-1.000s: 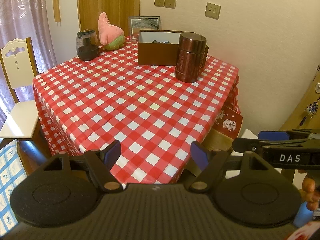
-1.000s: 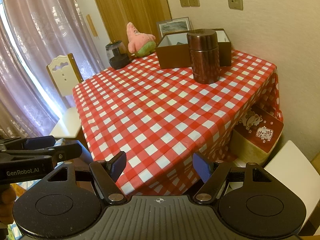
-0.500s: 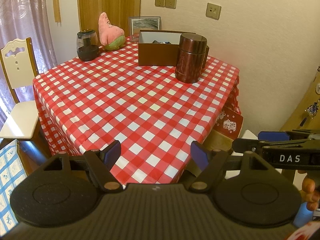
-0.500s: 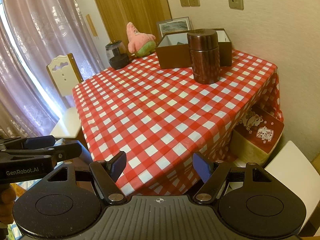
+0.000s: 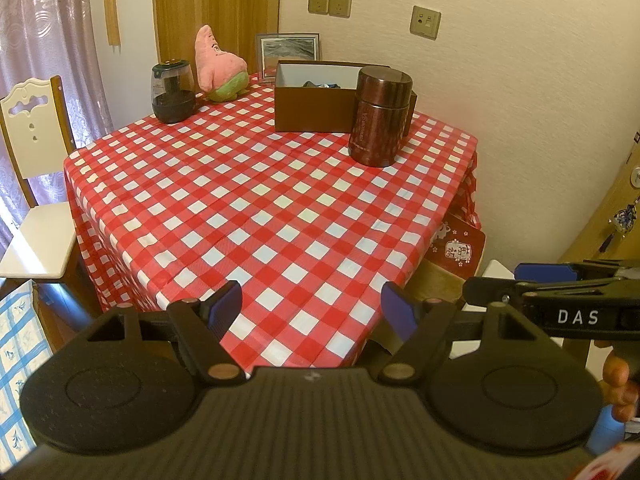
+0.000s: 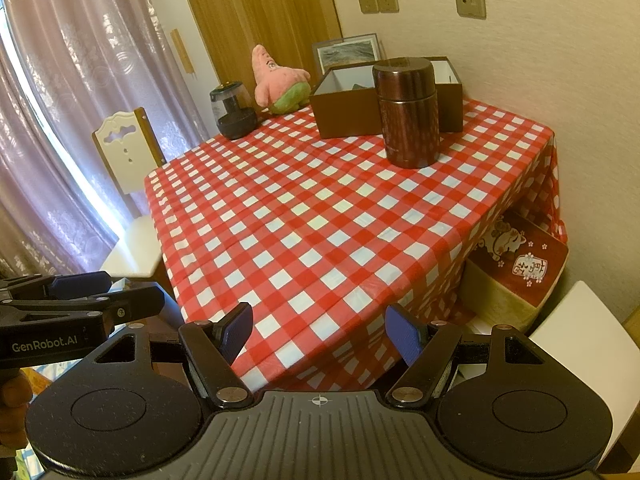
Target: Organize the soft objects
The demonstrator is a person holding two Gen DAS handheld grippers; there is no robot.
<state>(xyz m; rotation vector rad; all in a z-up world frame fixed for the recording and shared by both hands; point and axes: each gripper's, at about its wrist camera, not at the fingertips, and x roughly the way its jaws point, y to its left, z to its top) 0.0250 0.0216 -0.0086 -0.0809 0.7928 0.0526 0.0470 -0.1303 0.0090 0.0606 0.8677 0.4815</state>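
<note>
From your left wrist, the left tongs stood wide and empty; far ahead, left of them, sat the pink plush beside the brown box, something dark inside. "DAS" marked the right tongs. From your right wrist, wide tongs; "GenRobot.AI" showed; the canister hid the box's contents.

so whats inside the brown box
The brown box is open, showing pale inner walls and something dark and bluish at the bottom; the front wall and the brown canister hide the rest.
</note>
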